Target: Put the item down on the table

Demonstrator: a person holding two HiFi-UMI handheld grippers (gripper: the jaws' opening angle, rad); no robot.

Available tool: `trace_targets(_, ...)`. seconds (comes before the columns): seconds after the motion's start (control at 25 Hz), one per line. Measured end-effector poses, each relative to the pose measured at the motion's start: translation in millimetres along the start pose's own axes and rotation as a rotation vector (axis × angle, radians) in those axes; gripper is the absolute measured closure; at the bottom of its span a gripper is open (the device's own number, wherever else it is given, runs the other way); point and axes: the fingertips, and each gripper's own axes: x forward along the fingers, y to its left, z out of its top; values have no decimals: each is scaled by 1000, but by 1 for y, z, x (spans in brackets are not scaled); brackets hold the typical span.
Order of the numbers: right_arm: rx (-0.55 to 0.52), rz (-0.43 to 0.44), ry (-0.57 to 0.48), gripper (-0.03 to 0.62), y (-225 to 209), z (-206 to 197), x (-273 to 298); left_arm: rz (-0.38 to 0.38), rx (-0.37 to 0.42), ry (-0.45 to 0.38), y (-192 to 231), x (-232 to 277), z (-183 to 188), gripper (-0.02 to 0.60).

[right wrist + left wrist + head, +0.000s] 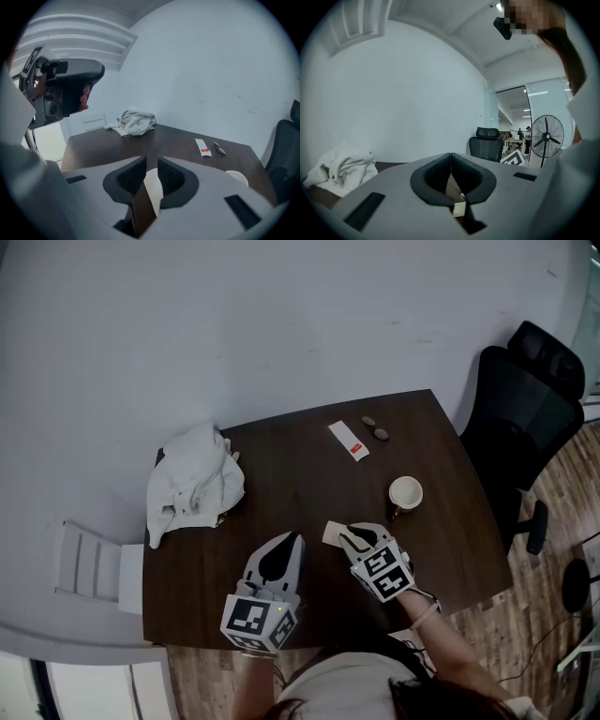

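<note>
A pale, flat, cream-coloured item [332,532] sticks out from the tip of my right gripper [345,533] over the near middle of the dark wooden table [281,474]. In the right gripper view the item [153,187] stands on edge between the dark pads [129,180], and the right gripper [151,161] is shut on it. My left gripper [292,539] hovers just to the left of it, tips toward the far side. In its own view the left gripper [451,157] is shut, jaws meeting at the tip with nothing between them.
A crumpled white cloth [194,482] lies at the table's left. At the far side are a white packet with a red mark [349,441] and two small dark objects [375,427]. A white cup [406,493] stands at the right. A black office chair [525,409] is beyond the right edge.
</note>
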Motion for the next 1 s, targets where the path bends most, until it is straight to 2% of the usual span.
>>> trace_targets(0.52, 85, -130, -166, 583, 34, 53, -68, -28, 13, -32, -14, -50, 18, 563)
trace_targets(0.76, 92, -162, -229, 585, 54, 74, -101, -37, 30, -54, -20, -72, 30, 563)
trace_targets(1.0, 96, -184, -245, 586, 76, 79, -125, -41, 33, -57, -25, -95, 30, 563)
